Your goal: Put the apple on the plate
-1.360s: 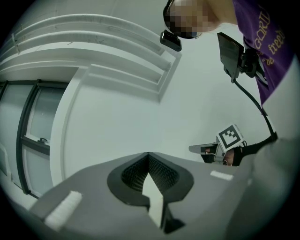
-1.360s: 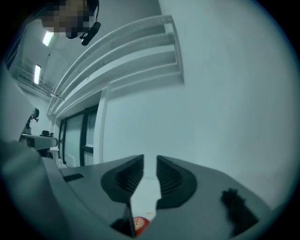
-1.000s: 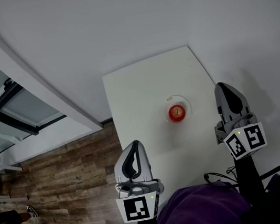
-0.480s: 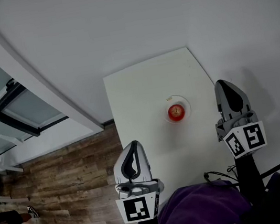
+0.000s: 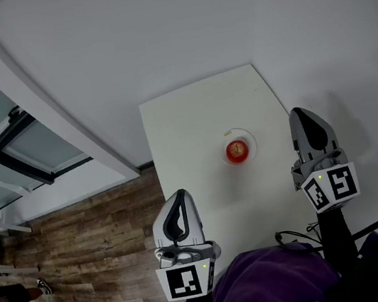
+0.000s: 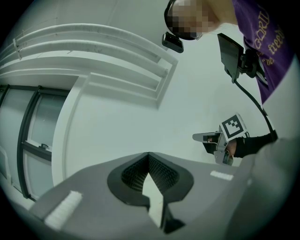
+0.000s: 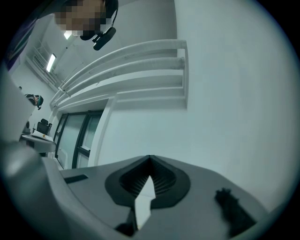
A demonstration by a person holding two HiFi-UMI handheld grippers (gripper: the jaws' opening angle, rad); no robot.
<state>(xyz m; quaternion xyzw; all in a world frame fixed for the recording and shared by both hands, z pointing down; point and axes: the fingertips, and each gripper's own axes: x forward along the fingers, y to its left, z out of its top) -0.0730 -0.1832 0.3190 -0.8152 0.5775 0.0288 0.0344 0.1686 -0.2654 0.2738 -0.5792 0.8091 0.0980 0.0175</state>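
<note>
squarely on a small round pale plate (image 5: 248, 138) sits the glossy red apple (image 5: 237, 150), towards the right side of a smooth white rectangular table (image 5: 186, 133). the left gripper (image 5: 180, 194) and right gripper (image 5: 299, 115), grey plastic with ribbed black pads, flank it, both pinched closed on nothing. each carries a cube of black-and-white square markers. orange print on the purple shirt (image 5: 269, 287) is too cut off to read.

apple (image 5: 237, 151): red, round, whole, paler spot on top | position: in the plate (image 5: 250, 141), about its centre, resting on it | plate: small, round, pale, glossy rim, lying flat | location: white table (image 5: 186, 133), right of middle, nearer the right edge
</note>
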